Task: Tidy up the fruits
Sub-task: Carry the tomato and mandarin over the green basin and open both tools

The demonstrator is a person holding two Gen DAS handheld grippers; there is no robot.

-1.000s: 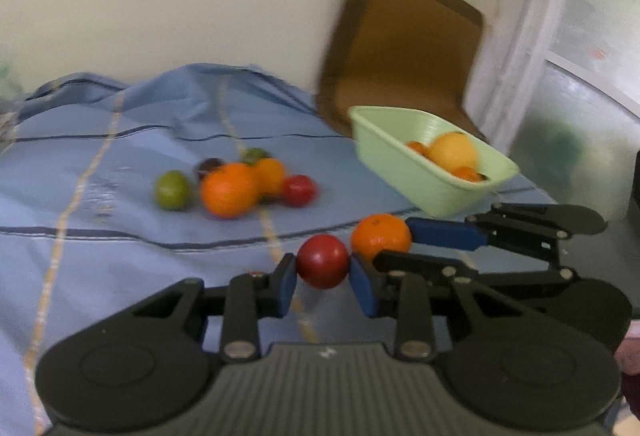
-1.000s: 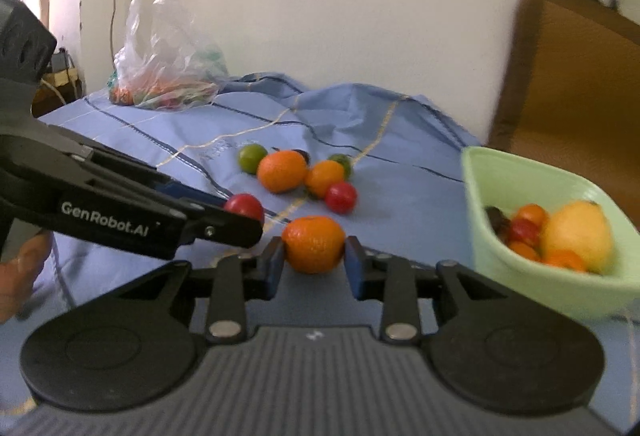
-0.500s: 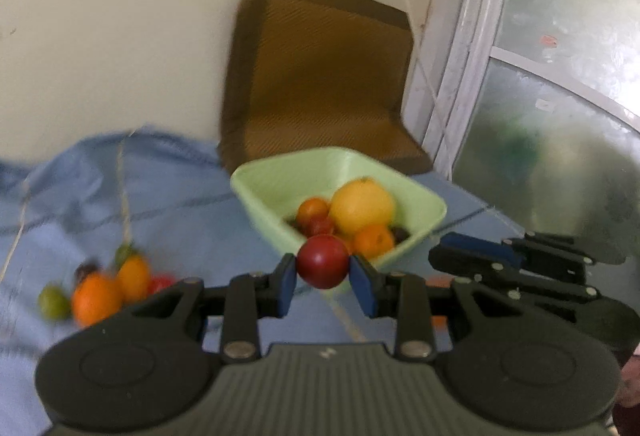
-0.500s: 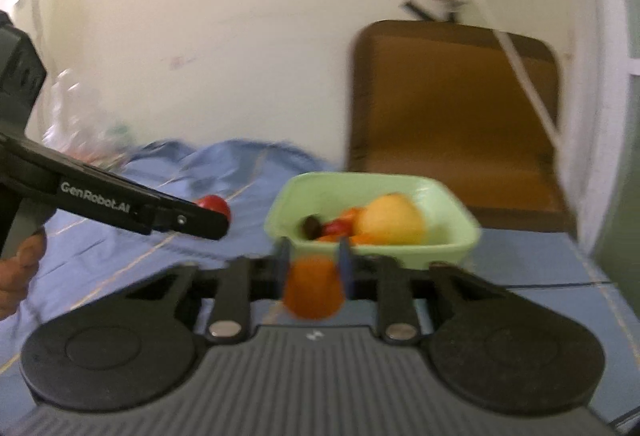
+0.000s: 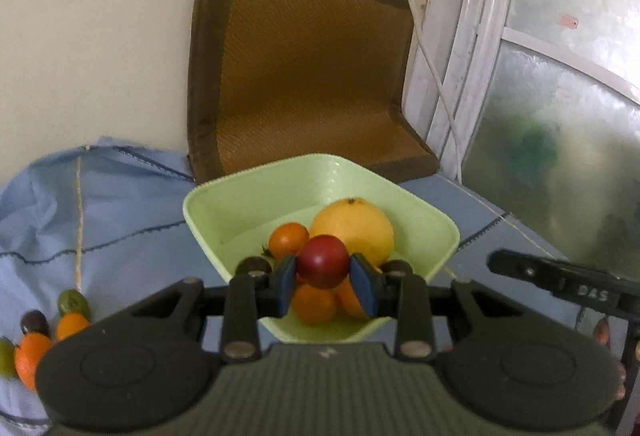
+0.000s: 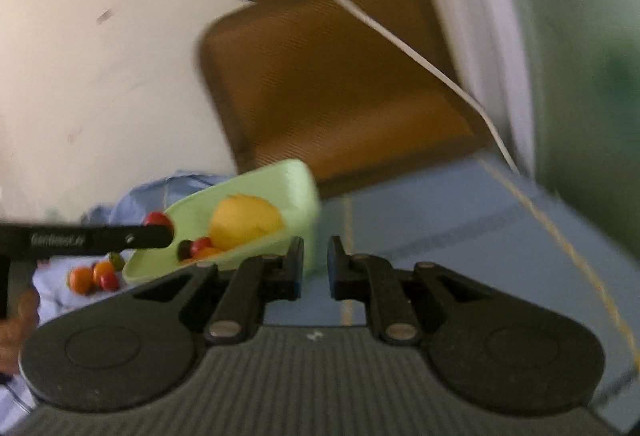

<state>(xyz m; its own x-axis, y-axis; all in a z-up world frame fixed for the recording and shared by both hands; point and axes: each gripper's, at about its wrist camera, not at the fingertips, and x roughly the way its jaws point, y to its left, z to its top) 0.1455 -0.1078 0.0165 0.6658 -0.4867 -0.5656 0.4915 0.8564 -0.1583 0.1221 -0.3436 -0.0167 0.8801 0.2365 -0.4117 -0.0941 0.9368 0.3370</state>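
My left gripper [image 5: 323,272] is shut on a small red tomato [image 5: 323,267] and holds it just above the pale green bowl [image 5: 216,204]. In the bowl lie a large yellow-orange fruit [image 5: 356,226], an orange tomato [image 5: 289,238], oranges [image 5: 314,302] and dark fruits. My right gripper [image 6: 315,264] is shut with nothing between its jaws, right of the bowl [image 6: 296,176]. Its view shows the left gripper's finger [image 6: 120,238] carrying the tomato [image 6: 158,219] over the bowl. Loose fruits [image 5: 36,348] remain on the blue cloth at left.
A brown seat cushion [image 5: 304,76] leans on the wall behind the bowl. A white cable [image 5: 420,36] hangs beside a frosted window [image 5: 560,116] at right. The blue cloth [image 5: 120,220] covers the surface. A person's hand [image 6: 16,320] holds the left gripper.
Both grippers have swung right, from the loose fruits to the bowl. The orange has left the right gripper, whose jaws have closed empty. The left gripper still holds the red tomato.
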